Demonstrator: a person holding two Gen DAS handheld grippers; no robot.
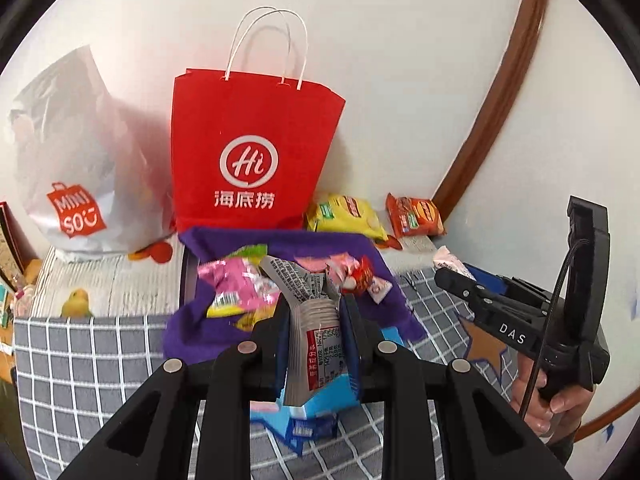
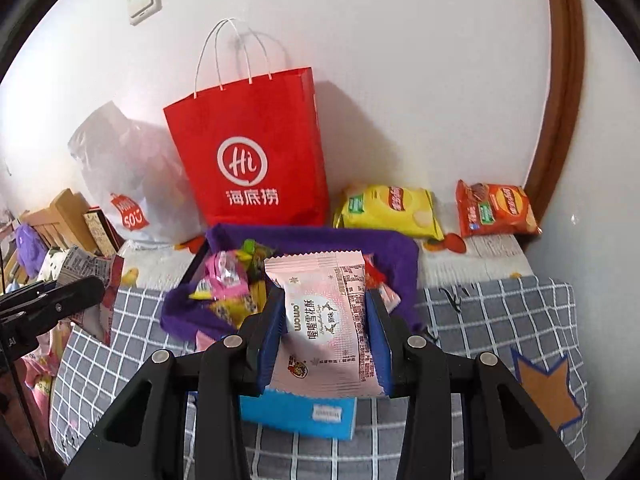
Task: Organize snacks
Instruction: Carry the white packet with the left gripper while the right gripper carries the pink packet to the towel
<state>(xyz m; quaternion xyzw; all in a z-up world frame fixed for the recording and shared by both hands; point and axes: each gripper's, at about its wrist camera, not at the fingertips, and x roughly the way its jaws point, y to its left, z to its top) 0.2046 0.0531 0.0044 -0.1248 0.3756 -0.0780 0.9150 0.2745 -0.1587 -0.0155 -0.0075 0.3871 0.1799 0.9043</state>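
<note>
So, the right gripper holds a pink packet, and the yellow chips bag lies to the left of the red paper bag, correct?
Not quite. The right gripper does hold the pink packet, but the yellow chips bag lies to the right of the red paper bag, as the right wrist view shows.

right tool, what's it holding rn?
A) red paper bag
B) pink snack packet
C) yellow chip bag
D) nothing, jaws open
B: the right tool is clamped on the pink snack packet, its blue pads pressing both side edges; the yellow chip bag lies by the wall and the red paper bag stands untouched behind.
</note>
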